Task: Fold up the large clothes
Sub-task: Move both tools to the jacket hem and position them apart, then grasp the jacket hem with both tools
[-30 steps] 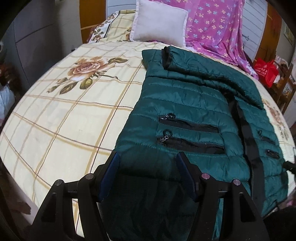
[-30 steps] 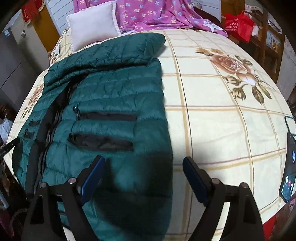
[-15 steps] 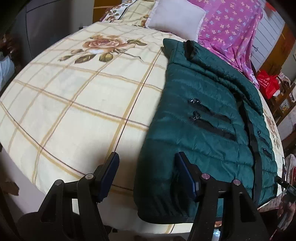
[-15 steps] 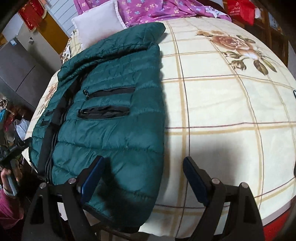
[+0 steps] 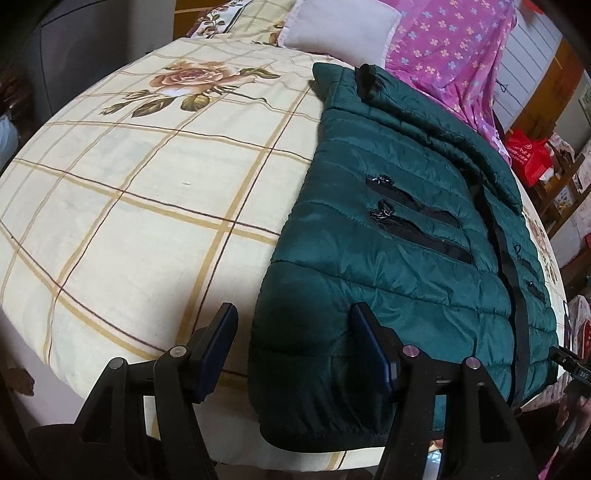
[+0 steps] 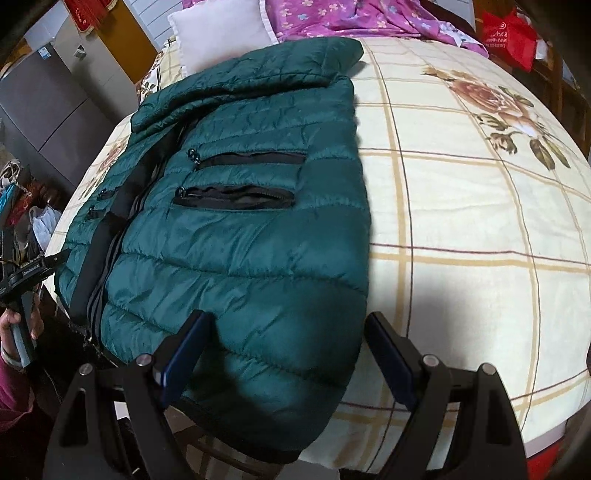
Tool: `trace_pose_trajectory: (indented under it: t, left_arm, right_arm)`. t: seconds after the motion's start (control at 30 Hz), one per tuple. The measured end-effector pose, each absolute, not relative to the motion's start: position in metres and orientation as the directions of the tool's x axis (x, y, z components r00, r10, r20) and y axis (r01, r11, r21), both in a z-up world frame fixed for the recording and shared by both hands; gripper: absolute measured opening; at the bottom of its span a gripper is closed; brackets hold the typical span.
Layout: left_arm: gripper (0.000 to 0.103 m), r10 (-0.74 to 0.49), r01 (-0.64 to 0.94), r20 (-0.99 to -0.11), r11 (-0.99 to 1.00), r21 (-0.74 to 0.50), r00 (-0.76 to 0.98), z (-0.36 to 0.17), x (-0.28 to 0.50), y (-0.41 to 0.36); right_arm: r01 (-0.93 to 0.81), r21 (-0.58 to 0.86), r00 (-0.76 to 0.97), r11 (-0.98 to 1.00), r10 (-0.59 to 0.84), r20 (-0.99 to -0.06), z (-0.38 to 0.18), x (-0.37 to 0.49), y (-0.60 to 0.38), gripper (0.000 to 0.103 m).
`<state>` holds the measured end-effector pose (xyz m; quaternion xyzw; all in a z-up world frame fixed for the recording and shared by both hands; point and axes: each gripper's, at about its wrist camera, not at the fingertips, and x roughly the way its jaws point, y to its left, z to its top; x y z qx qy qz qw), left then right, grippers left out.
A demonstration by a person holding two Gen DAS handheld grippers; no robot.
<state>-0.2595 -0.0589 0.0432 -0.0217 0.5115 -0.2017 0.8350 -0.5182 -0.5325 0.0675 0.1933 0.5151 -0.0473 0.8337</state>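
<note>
Green jacket both views; hand right-wrist view only.

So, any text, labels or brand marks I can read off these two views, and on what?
None can be read for certain.
Red bag: pale printing, too blurred.
Left claw body, seen from the right wrist: a small white label, too small.
Green jacket: no label or logo visible.

We can read almost nothing here. The shiny red plastic bag beside the bed carries pale printed characters, but they are too small and blurred for us to make out. The black tool gripped in the hand at the left edge bears a white label strip, likewise illegible to us.
</note>
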Motion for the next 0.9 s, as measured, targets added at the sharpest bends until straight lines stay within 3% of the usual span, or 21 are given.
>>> trace_pose_trajectory:
  t: [0.2,0.33,0.7,0.8,0.9]
  left_arm:
    - [0.053,-0.367,0.310,-0.841,0.916,-0.254,0.397,0.037,-0.259,-0.060]
    - [0.053,-0.369,0.339,-0.842,0.909,-0.241,0.392,0.037,-0.267,-0.068]
    - [0.053,-0.360,0.357,-0.849,0.907,-0.222,0.387,0.037,-0.270,-0.079]
    - [0.053,-0.357,0.357,-0.848,0.908,-0.219,0.391,0.037,-0.270,-0.079]
    - [0.053,-0.358,0.356,-0.847,0.909,-0.218,0.393,0.037,-0.270,-0.079]
  right_arm:
    - [0.267,0.282,0.481,0.922,0.126,-0.868,0.067,-0.522,-0.532,0.089]
    - [0.225,0.352,0.511,0.908,0.198,-0.837,0.067,-0.522,-0.524,0.091]
    - [0.201,0.373,0.565,0.906,0.204,-0.799,0.065,-0.523,-0.518,0.090]
    - [0.200,0.370,0.583,0.907,0.193,-0.789,0.065,-0.525,-0.517,0.076]
    - [0.173,0.334,0.578,0.926,0.179,-0.796,0.066,-0.523,-0.512,0.043]
